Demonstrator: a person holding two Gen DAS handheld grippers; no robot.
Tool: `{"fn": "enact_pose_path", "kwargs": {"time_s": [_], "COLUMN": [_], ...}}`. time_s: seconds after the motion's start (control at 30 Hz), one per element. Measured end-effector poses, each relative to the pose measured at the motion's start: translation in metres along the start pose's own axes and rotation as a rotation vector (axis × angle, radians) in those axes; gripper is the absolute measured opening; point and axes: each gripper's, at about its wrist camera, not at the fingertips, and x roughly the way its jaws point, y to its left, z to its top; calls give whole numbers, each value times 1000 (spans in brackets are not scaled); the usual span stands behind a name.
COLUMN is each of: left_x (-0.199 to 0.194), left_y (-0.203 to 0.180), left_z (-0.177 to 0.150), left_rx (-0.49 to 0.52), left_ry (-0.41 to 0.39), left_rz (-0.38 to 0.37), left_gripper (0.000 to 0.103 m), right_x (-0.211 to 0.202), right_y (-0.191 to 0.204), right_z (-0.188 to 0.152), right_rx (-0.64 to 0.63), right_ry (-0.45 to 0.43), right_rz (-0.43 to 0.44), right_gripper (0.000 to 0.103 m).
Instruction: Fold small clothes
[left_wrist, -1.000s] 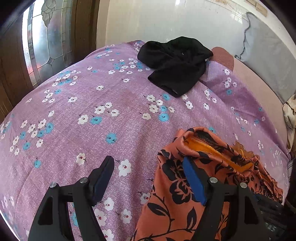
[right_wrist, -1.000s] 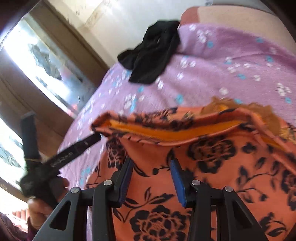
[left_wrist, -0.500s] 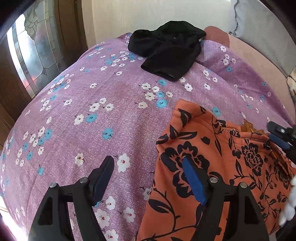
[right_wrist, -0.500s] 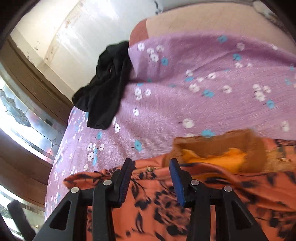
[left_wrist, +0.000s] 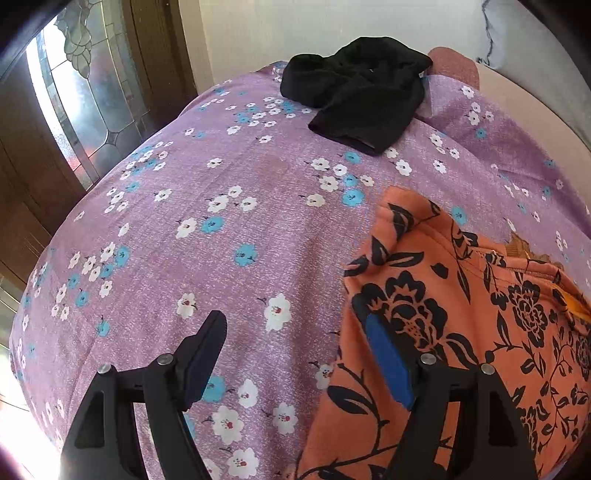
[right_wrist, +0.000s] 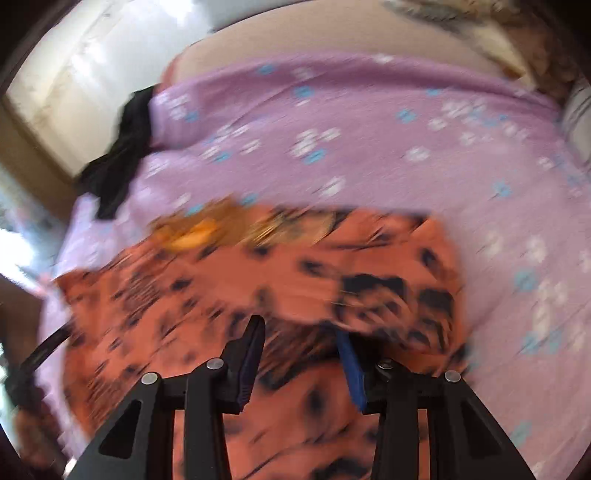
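An orange garment with black flowers (left_wrist: 461, 314) lies flat on the purple flowered bedspread (left_wrist: 221, 221), at the lower right of the left wrist view. My left gripper (left_wrist: 295, 354) is open and empty; its right finger is over the garment's left edge. In the blurred right wrist view the same garment (right_wrist: 258, 280) fills the middle. My right gripper (right_wrist: 299, 354) is open above it, holding nothing. A black garment (left_wrist: 362, 92) lies crumpled at the bed's far end.
A wooden door with leaded glass (left_wrist: 85, 103) stands left of the bed. A pale wall is behind it. A bare pinkish mattress area (right_wrist: 332, 48) and patterned cloth (right_wrist: 480, 22) lie beyond the bedspread.
The garment's raised top edge has been laid down and now lies flat. My right gripper has opened wider and swung right, still moving. My left gripper stays open in place.
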Motion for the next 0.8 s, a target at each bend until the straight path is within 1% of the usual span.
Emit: {"fn": "enact_pose_path", "kwargs": {"time_s": [0.07,0.1,0.13,0.2,0.3,0.37,0.43,0.47,0.53,0.6,0.63,0.67,0.7,0.73,0.8], "left_x": [1,2,2,1,3,5,7,7,7,5,2,-1,-5,-9,-18], "left_y": [6,10,15,26,43,52,57,58,57,55,53,51,49,46,40], "left_z": [3,4,6,10,13,13,13,13,13,14,15,16,17,19,20], "left_rx": [-6,-15,-29,-66,-111,-127,-126,-118,-109,-100,-94,-87,-78,-65,-37], "left_ry": [4,6,6,5,11,22,29,31,28,14,1,-17,-39,-61,-106], "left_rz": [32,43,50,55,87,109,117,118,118,103,98,98,97,98,105], "left_gripper": [78,78,78,78,78,78,78,78,78,78,78,78,78,78,78], "right_x": [5,5,0,-9,-10,-4,5,9,24,44,55,61,63,63,64], "right_y": [-4,0,10,49,137,194,245,268,302,322,330,337,339,338,330], "right_z": [19,25,30,32,23,8,-8,-15,-23,-24,-23,-24,-22,-18,-11], "right_rx": [53,80,89,29,-150,-250,-314,-338,-370,-353,-348,-355,-359,-357,-316], "right_ry": [-46,-61,-78,-89,-11,45,108,126,140,165,177,170,143,119,130], "right_rz": [-47,-35,12,141,349,447,526,544,543,516,482,446,438,437,452], "right_gripper": [45,46,46,46,46,46,46,46,46,46,46,47,47,47,47]}}
